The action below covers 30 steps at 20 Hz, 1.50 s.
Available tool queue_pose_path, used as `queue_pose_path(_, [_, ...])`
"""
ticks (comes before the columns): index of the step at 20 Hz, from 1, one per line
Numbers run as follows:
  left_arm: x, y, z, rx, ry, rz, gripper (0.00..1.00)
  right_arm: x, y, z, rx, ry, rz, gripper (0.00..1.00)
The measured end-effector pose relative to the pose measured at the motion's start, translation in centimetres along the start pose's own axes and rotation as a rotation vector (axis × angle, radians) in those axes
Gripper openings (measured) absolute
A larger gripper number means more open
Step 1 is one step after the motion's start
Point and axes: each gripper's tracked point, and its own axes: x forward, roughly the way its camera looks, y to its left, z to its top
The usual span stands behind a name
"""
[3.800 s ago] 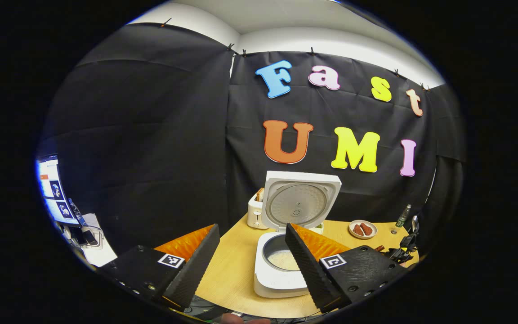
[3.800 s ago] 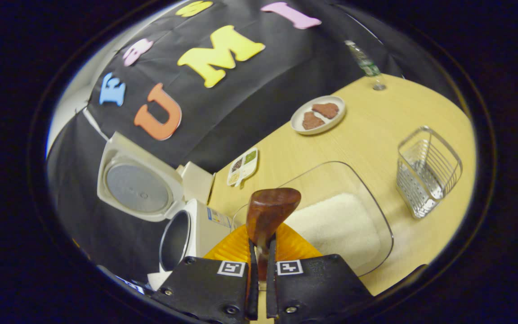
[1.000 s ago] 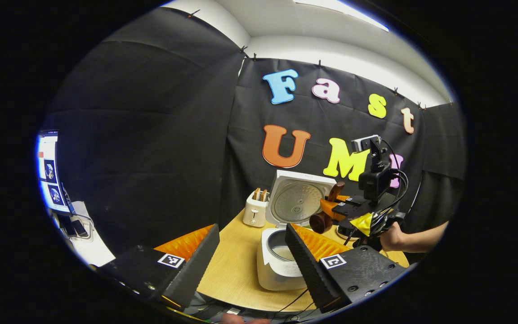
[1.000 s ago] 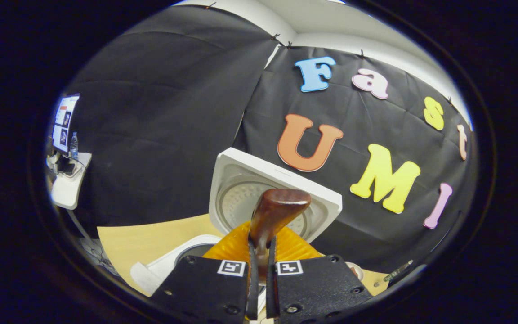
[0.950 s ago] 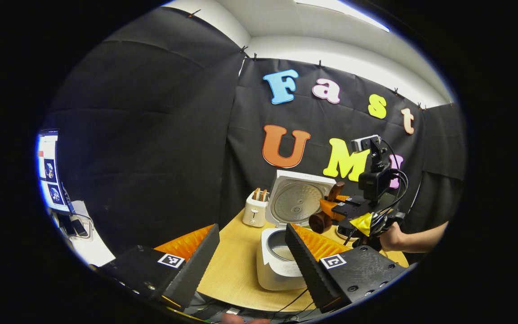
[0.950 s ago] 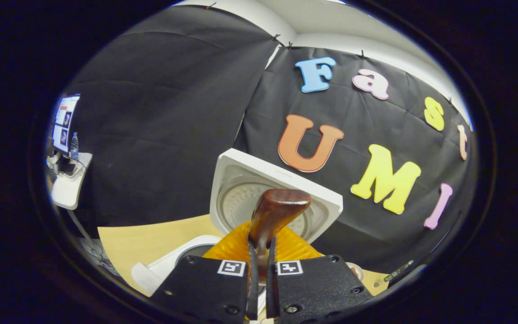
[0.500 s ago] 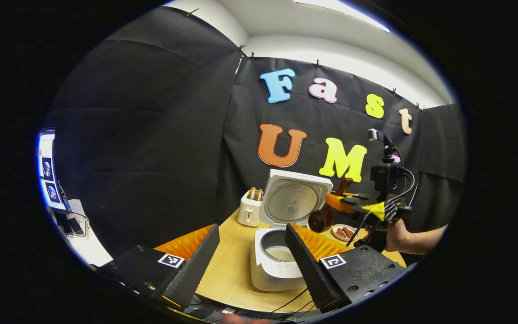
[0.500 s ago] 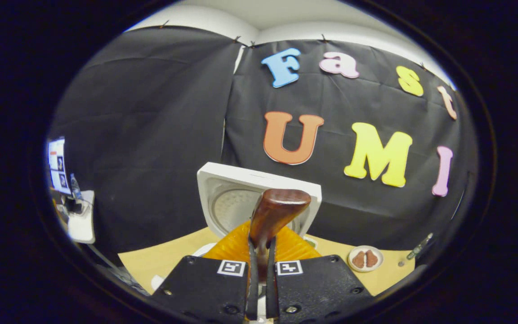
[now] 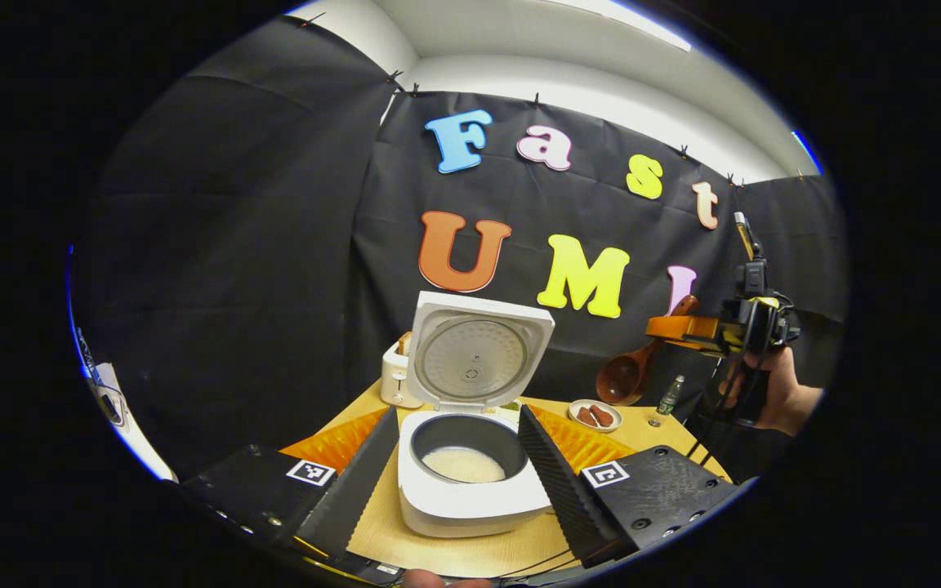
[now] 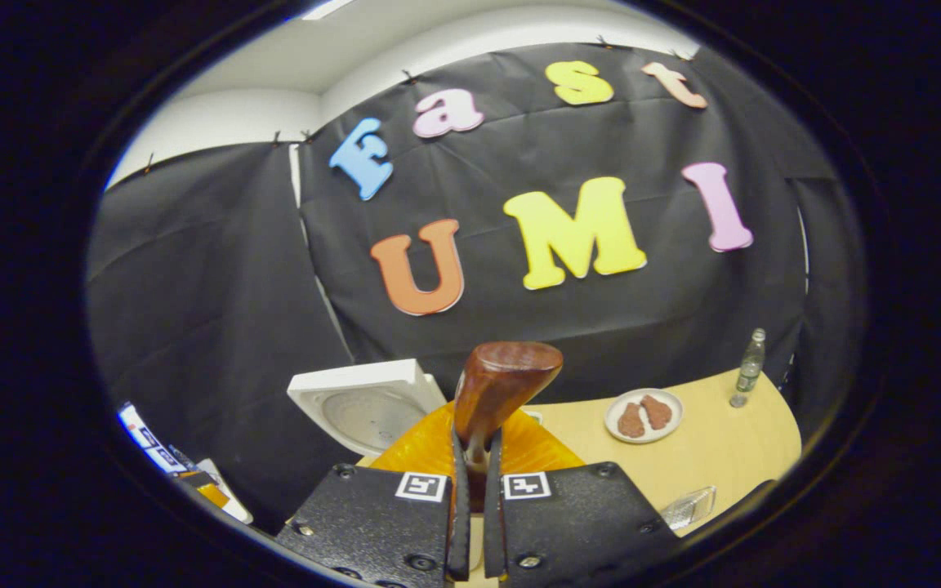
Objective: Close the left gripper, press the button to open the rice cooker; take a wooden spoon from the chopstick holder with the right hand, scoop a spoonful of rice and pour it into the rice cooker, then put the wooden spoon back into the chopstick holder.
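Observation:
The white rice cooker [image 9: 470,486] stands with its lid [image 9: 474,351] up and white rice in its dark pot, straight ahead between my left gripper's [image 9: 458,469] open fingers. In the left gripper view, my right gripper [image 9: 683,329] hangs in the air to the right of the cooker, held by a hand [image 9: 777,396], with the wooden spoon [image 9: 626,376] slanting down, bowl lowest. In the right gripper view, my right gripper [image 10: 472,482] is shut on the wooden spoon [image 10: 497,388], whose rounded end rises in front. The cooker lid [image 10: 360,404] lies low at the left.
A white toaster [image 9: 395,377] stands behind the cooker. A small plate with brown pieces [image 10: 642,415] and a bottle [image 10: 748,367] rest on the wooden table [image 10: 707,453]. A clear dish edge [image 10: 687,508] shows at the lower right.
The right gripper has drawn away from over the cooker, to the right and higher, carrying the spoon. The left gripper has turned so the cooker sits centred between its fingers.

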Motion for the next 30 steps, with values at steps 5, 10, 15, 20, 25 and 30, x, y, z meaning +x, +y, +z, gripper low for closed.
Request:
queue_pose_path(5, [2.1, -4.1, -1.0, 0.012, 0.023, -0.008, 0.94, -3.7, -10.2, 0.5, 0.002, -0.007, -0.145, 0.14])
queue_pose_path(10, [4.1, -7.1, -0.2, 0.031, 0.018, -0.012, 0.94, -5.1, -17.4, -1.6, 0.022, 0.032, -0.236, 0.12])
queue_pose_path(15, [4.9, -9.1, 0.3, -0.002, 0.026, 0.0, 0.94, -4.4, -21.9, -5.4, 0.026, 0.091, -0.265, 0.12])
queue_pose_path(20, [5.1, -9.3, 0.4, 0.015, 0.061, 0.041, 0.94, -3.3, -26.1, -10.5, -0.001, 0.152, -0.293, 0.12])
queue_pose_path(25, [5.0, -9.7, 1.0, 0.04, 0.077, 0.073, 0.94, -1.6, -28.0, -16.0, -0.022, 0.213, -0.278, 0.12])
queue_pose_path(30, [5.1, -10.6, 0.4, 0.058, 0.11, 0.082, 0.94, -0.1, -29.0, -19.6, -0.02, 0.242, -0.274, 0.12])
